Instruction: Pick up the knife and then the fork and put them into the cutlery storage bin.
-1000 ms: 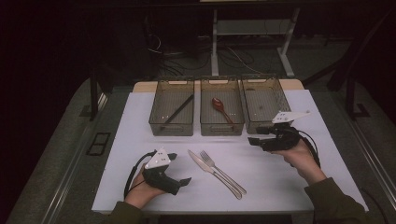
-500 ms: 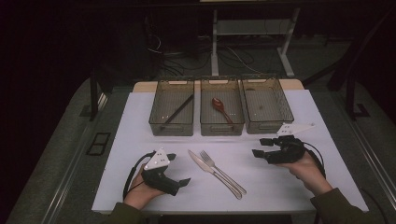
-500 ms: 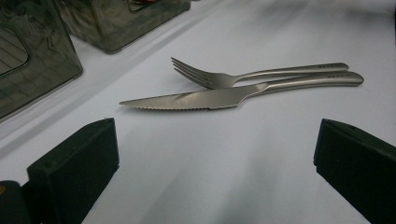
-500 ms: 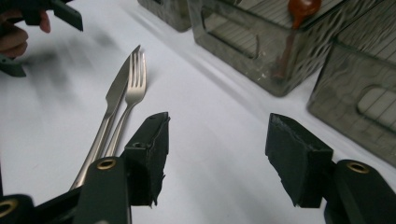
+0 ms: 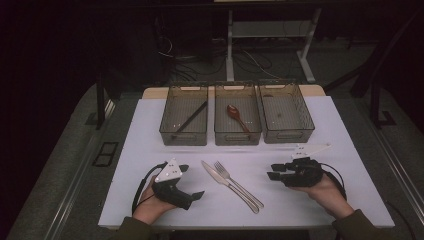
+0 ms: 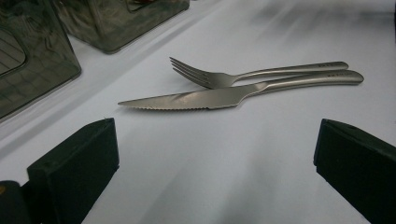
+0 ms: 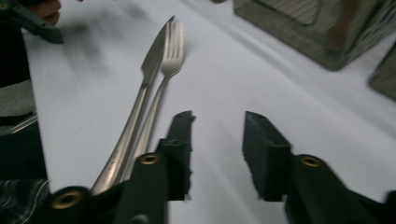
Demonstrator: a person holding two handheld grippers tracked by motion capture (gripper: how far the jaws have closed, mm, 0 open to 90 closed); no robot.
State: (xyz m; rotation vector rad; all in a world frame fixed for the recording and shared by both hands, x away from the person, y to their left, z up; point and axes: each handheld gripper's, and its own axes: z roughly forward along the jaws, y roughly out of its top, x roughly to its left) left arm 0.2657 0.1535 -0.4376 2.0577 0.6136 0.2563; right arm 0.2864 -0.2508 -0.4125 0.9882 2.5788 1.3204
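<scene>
1. Fork [image 5: 235,182] and knife [image 5: 225,181] lie touching at the worktop [image 5: 345,200] centre, handles toward five o'clock.
2. Likely stiff, slippery steel, lying flat; grip one across its handle.
3. Right hand-held gripper [image 5: 272,171], at three o'clock, gapes empty; left hand-held gripper [image 5: 192,182] open wide, empty.

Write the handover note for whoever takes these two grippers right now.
Left gripper: open, empty, resting on the table left of the cutlery.
Right gripper: open, empty, low over the table right of the cutlery, jaws pointing toward the handles.
Knife and fork lie side by side on the white table, between the grippers, untouched.
Left bin holds a dark stick-like utensil, middle bin a brown spoon; right bin looks empty.
Likely left: bin the knife and fork.
</scene>
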